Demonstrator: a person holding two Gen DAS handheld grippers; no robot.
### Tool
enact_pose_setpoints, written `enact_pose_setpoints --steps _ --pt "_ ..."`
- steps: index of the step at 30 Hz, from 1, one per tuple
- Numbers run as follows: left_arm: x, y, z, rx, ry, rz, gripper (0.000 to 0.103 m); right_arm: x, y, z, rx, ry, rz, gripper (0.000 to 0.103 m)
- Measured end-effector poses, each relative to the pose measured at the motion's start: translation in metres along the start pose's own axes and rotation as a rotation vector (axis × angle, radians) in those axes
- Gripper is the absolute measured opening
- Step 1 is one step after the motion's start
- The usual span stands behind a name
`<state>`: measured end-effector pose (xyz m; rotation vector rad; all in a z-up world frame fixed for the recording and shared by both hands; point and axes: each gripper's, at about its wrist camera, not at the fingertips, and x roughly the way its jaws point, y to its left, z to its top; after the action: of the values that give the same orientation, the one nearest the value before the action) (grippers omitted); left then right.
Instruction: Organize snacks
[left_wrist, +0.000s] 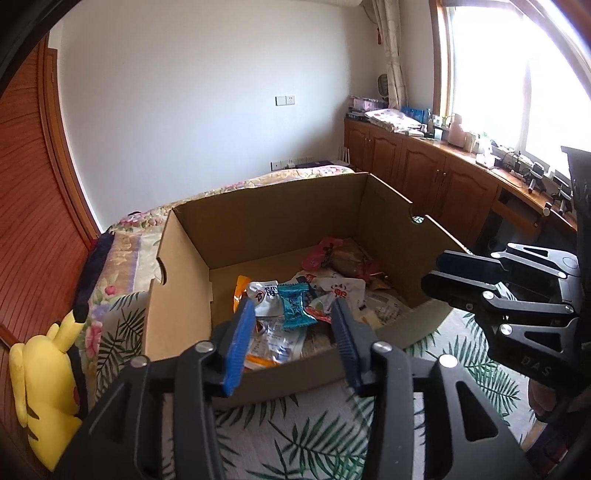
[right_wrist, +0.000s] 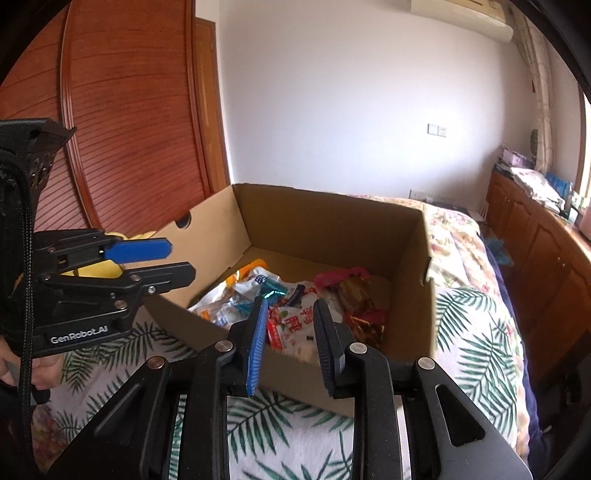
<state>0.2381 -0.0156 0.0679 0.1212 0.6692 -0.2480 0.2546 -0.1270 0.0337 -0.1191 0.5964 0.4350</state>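
Bed with leaf-print cover (left_wrist: 325, 435): one, soft footing — open brown cardboard box (left_wrist: 258, 236) on it could tip or slide if a rim gets nudged

Box: one, holding the snack pile

Hand-held grippers: two. Left hand-held gripper (left_wrist: 293, 325) released, jaws apart, empty, just short of the near rim; right hand-held gripper (right_wrist: 290, 325) likewise spread and empty

Snack packets (right_wrist: 295, 314): roughly eight or more, overlapping, exact count unclear. Teal foil candy wrapper (left_wrist: 295, 308) on top: one. Slick loose wrappers may slip, or two come up together
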Motion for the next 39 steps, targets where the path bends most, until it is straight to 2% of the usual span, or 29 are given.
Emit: enact_pose_setpoints --steps 1,3,5,8,10,13,14,18,21,22,23,24,27,31,36,39 --pt "-0.004 -0.002 -0.002 0.0 -0.005 0.007 0.05 -0.003 -0.001 -0.001 0.004 -0.003 -0.003 0.028" --pt "-0.01 -0.006 -0.006 -0.004 -0.014 0.02 0.05 -0.011 0.0 -0.006 0.005 -0.014 -0.019 0.041" --pt "-0.015 -0.009 -0.011 -0.007 -0.021 0.022 0.051 -0.019 0.003 -0.012 0.001 -0.027 -0.044 0.046" --pt "-0.019 -0.012 -0.019 -0.015 -0.021 0.027 0.052 -0.028 0.002 -0.021 0.018 -0.038 -0.058 0.06" --pt "-0.022 -0.013 -0.024 -0.02 -0.023 0.028 0.056 -0.034 0.002 -0.026 0.023 -0.049 -0.083 0.063" --pt "-0.027 -0.016 -0.031 -0.02 -0.032 0.044 0.063 -0.04 0.001 -0.032 0.037 -0.06 -0.103 0.074" --pt "-0.029 -0.018 -0.034 -0.018 -0.036 0.048 0.069 -0.042 0.0 -0.033 0.041 -0.063 -0.107 0.078" --pt "-0.036 -0.021 -0.043 -0.027 -0.052 0.059 0.07 -0.049 -0.001 -0.038 0.061 -0.074 -0.116 0.09" --pt "-0.041 -0.021 -0.049 -0.048 -0.054 0.051 0.073 -0.052 -0.001 -0.042 0.067 -0.071 -0.139 0.093" --pt "-0.043 -0.022 -0.051 -0.051 -0.051 0.052 0.077 -0.053 -0.001 -0.044 0.07 -0.07 -0.147 0.094" --pt "-0.045 -0.024 -0.053 -0.051 -0.051 0.057 0.087 -0.054 -0.001 -0.046 0.075 -0.07 -0.148 0.095" --pt "-0.048 -0.025 -0.055 -0.052 -0.058 0.058 0.092 -0.056 0.0 -0.048 0.078 -0.071 -0.146 0.097" --pt "-0.057 -0.027 -0.06 -0.064 -0.091 0.077 0.095 -0.061 0.0 -0.053 0.085 -0.072 -0.143 0.103" --pt "-0.073 -0.027 -0.065 -0.09 -0.13 0.084 0.098 -0.068 0.004 -0.058 0.089 -0.086 -0.166 0.103" --pt "-0.095 -0.031 -0.074 -0.077 -0.16 0.145 0.098 -0.085 0.008 -0.062 0.099 -0.105 -0.197 0.103" --pt "-0.109 -0.032 -0.083 -0.093 -0.185 0.132 0.098 -0.101 0.011 -0.065 0.103 -0.134 -0.206 0.103"
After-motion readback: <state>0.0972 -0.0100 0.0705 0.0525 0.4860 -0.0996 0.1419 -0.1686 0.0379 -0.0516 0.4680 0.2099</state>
